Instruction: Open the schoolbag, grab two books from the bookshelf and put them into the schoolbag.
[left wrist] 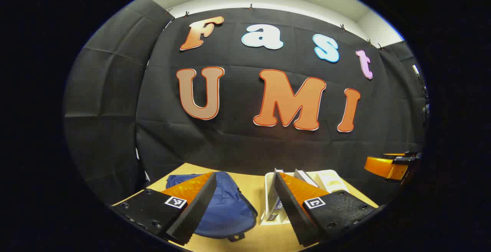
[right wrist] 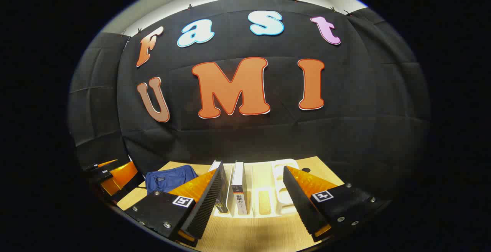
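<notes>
Schoolbag (left wrist: 226, 206) — partly behind left finger (left wrist: 197, 210)

Blue schoolbag (left wrist: 226, 206); white bookshelf (right wrist: 285, 202); light wood table (right wrist: 249, 233)

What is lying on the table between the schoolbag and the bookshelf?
Nothing: in the left gripper view, only bare table separates the blue schoolbag from the white bookshelf.

A book (right wrist: 238, 190) on the shelf bears small spine print, too small to read. The fingers (right wrist: 203, 202) carry square black-and-white coded markers (right wrist: 182, 201), without readable words.
</notes>
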A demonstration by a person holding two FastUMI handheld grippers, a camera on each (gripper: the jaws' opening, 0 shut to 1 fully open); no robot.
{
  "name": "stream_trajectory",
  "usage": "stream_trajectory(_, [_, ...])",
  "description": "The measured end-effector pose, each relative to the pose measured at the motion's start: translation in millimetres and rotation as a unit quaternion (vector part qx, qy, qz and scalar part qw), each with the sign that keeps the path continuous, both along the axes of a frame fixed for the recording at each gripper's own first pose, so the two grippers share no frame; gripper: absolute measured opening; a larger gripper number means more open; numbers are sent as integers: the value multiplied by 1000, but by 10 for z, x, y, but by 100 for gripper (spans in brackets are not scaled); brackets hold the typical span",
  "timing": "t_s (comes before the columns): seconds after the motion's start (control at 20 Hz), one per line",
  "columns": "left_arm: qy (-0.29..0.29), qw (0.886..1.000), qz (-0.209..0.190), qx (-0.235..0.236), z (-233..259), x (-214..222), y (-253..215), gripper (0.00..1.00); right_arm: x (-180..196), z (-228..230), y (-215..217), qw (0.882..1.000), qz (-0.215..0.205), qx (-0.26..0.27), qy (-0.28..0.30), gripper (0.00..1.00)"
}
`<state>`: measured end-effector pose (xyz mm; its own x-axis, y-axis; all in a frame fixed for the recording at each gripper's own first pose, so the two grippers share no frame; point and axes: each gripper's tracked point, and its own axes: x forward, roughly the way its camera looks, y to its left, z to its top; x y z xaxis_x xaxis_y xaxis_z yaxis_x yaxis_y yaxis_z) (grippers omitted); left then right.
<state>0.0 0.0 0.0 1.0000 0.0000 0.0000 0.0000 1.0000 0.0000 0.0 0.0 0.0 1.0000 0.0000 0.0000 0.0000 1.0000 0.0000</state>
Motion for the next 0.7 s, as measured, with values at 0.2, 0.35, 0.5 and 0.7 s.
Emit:
stream_trajectory(0.2, [11,1000,-1,13,-76,18,-58,95,12,-4,28,1000,3,-1,1,96])
stream_trajectory(0.35, [18,1000,-2,8,-136,15,-44,95,1,-20,15,1000,2,-5,1,96])
stream_trajectory(0.5, [18,1000,1,18,-124,31,-2,95,3,-20,-15,1000,0,-10,1,96])
stream_trajectory(0.7, [10,999,-2,35,-77,48,-30,95,12,-21,-59,1000,-4,-8,4,96])
